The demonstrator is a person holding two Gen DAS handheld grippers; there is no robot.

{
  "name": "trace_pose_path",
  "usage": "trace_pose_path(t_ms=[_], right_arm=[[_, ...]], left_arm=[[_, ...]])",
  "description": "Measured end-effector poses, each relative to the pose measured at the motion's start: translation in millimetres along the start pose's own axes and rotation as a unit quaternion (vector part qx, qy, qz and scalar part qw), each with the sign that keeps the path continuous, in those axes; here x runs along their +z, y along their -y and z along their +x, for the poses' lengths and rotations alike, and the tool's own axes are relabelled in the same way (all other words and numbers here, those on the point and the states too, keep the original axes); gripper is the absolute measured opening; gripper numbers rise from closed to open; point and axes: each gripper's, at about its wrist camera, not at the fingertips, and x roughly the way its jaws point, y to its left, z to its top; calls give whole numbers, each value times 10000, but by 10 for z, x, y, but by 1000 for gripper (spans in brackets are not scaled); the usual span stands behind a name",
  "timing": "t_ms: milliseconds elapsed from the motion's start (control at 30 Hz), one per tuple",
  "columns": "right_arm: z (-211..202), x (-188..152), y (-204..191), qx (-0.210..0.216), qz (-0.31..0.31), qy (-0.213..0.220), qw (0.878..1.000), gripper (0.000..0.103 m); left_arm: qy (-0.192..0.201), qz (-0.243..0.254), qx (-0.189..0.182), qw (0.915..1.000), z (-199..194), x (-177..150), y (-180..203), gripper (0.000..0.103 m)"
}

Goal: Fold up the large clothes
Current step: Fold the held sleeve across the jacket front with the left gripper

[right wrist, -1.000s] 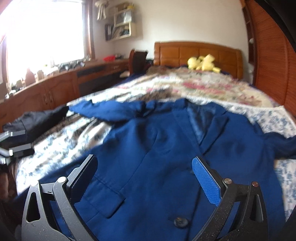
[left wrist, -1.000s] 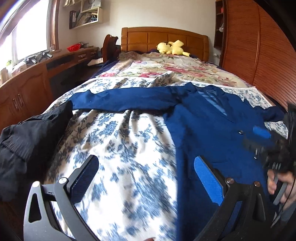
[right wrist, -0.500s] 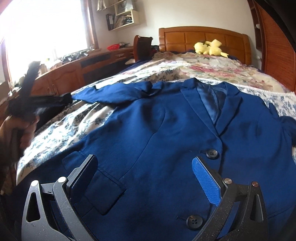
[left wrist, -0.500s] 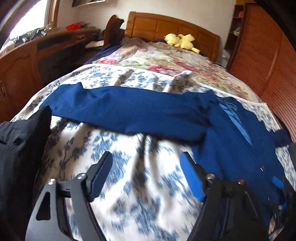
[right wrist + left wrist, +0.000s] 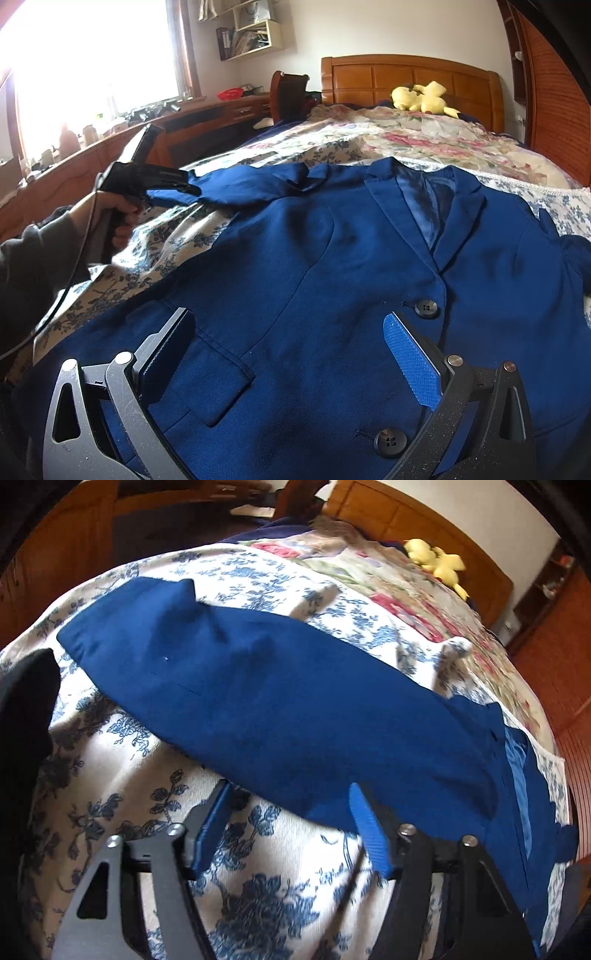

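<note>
While half a second ago the left gripper (image 5: 291, 827) hung back over bare floral bedspread (image 5: 122, 775), in the left wrist view it now sits at the sleeve (image 5: 266, 701) of the blue jacket (image 5: 517, 812), fingers spread wide with the sleeve's lower edge between their tips. A black garment (image 5: 22, 709) lies at 9 o'clock.

From the right wrist view, the right gripper (image 5: 291, 347) hovers wide open over the jacket front (image 5: 332, 280), about as before. At 10 o'clock the left hand (image 5: 114, 218) has advanced to the sleeve. A yellow plush (image 5: 424, 98) rests at 1 o'clock.
</note>
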Motion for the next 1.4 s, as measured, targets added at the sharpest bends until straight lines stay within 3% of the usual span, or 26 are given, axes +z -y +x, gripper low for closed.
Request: trace_pose_path(t_ms=[33, 100, 167, 267, 500, 600, 667, 867, 1000, 1100, 1200, 1400], right_arm=[[0, 0, -2, 0, -2, -1, 10000, 103], [1, 0, 1, 4, -3, 0, 10000, 103], [7, 3, 8, 9, 7, -2, 10000, 103], [7, -5, -10, 6, 14, -11, 10000, 103], [-3, -22, -36, -16, 22, 2, 10000, 103], [-5, -23, -36, -25, 23, 11, 10000, 103], [-5, -26, -32, -34, 29, 20, 10000, 103], [-3, -26, -25, -66, 49, 22, 10000, 103], [-13, -27, -5, -68, 72, 30, 9999, 103], [-14, -28, -3, -75, 60, 28, 9999, 103], [-13, -29, -3, -73, 59, 27, 10000, 103], [0, -30, -9, -64, 50, 3, 10000, 103]], left_arm=[[26, -1, 33, 10000, 3, 7, 17, 51], [17, 37, 76, 10000, 23, 48, 55, 10], [24, 172, 165, 9997, 16, 81, 132, 0], [448, 757, 479, 9950, -223, 88, 440, 0], [848, 1937, -133, 9773, -980, -188, 1324, 0], [897, 2280, -258, 9692, -1223, -338, 1577, 0], [919, 2400, -142, 9663, -1306, -419, 1635, 0], [820, 2742, -166, 9580, -1410, -763, 1589, 16], [934, 2885, -120, 9528, -1539, -899, 1439, 31], [985, 2808, -67, 9547, -1579, -870, 1274, 43], [918, 2569, -43, 9621, -1495, -765, 1074, 55], [715, 2313, 366, 9696, -1024, -640, 666, 55]])
